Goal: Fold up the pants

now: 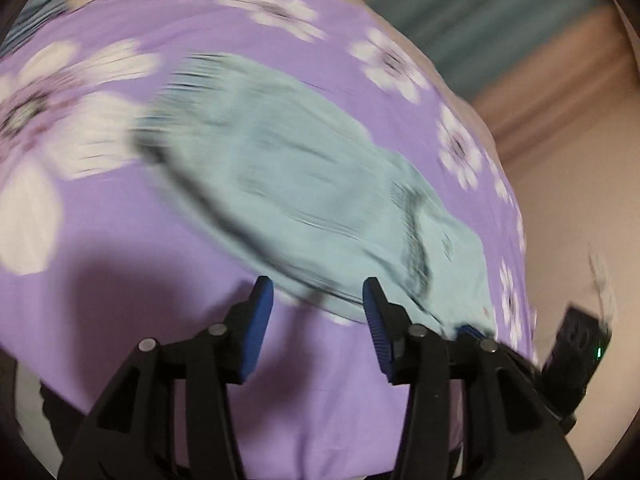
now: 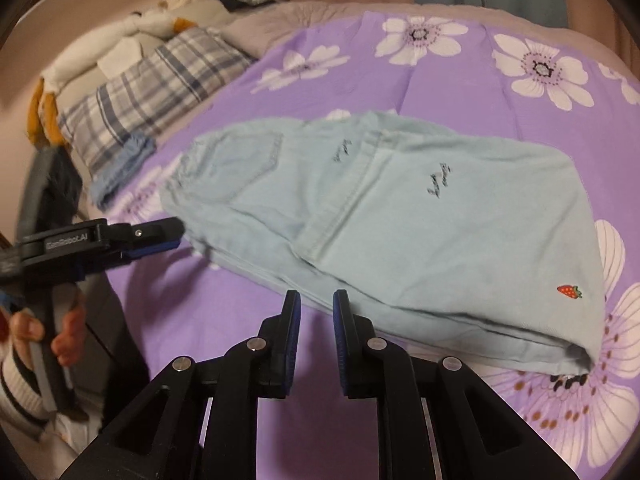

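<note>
Bedroom scene: bed (image 2: 460,80) covered with a purple sheet printed with large white flowers, curtains and a pale wall behind. Near the far left corner in the right wrist view, a checked pillow (image 2: 160,92) and a soft toy (image 2: 132,36) against the wall.

Light blue pants (image 2: 400,216) lying flat on the sheet, folded in layers. Long axis running from upper left to lower right in the right wrist view. Elastic waist end pointing to the upper left, toward the pillow; other end with a small strawberry patch (image 2: 569,291) pointing to the lower right. Near long edge with stacked layers just ahead of the right tongs (image 2: 317,300). In the left wrist view, strongly blurred, same pants (image 1: 312,184) also lying diagonal, upper left to lower right.

Left tongs (image 1: 318,292) with a wide gap between the blue pads, nothing gripped, lower edge of the pants only seen past them. Same tongs in the right wrist view (image 2: 176,232) just beside the waist end; touching or not, cannot tell. Person's hand (image 2: 48,332) around the handle, striped sleeve below.

Right tongs with a narrow gap, pads not pressing on anything, purple sheet visible between them.

Free sheet all around the pants: broad band on the far side, bare purple strip on the near side toward the bed edge, less room on the left beside the pillow.
</note>
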